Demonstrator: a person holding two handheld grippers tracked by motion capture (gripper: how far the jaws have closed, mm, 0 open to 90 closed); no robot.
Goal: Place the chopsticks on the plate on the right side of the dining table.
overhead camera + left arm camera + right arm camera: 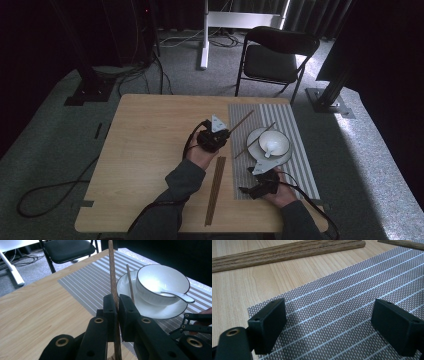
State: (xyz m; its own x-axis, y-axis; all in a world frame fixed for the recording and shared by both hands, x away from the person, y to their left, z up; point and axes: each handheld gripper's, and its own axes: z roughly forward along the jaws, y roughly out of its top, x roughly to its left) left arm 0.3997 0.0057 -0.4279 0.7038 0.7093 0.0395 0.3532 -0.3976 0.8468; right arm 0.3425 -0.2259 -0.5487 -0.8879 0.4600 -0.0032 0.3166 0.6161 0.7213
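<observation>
My left gripper [226, 134] [117, 302] is shut on a brown wooden chopstick [242, 120] [111, 272], which sticks out past the jaws over the striped placemat [295, 150]. A second chopstick [255, 140] [129, 282] leans on the left rim of a white plate [255, 150] [150, 311]. On the plate stands a white bowl [274, 142] [160, 280] with a white spoon [178, 295] in it. My right gripper [247, 190] [329, 325] hovers open low over the placemat's near left corner [352, 297], with nothing between its jaws.
Several more chopsticks [215, 190] [287, 252] lie side by side on the wooden table [150, 150], just left of the placemat. A black folding chair [275, 55] stands beyond the far edge. Cables run across the floor at left.
</observation>
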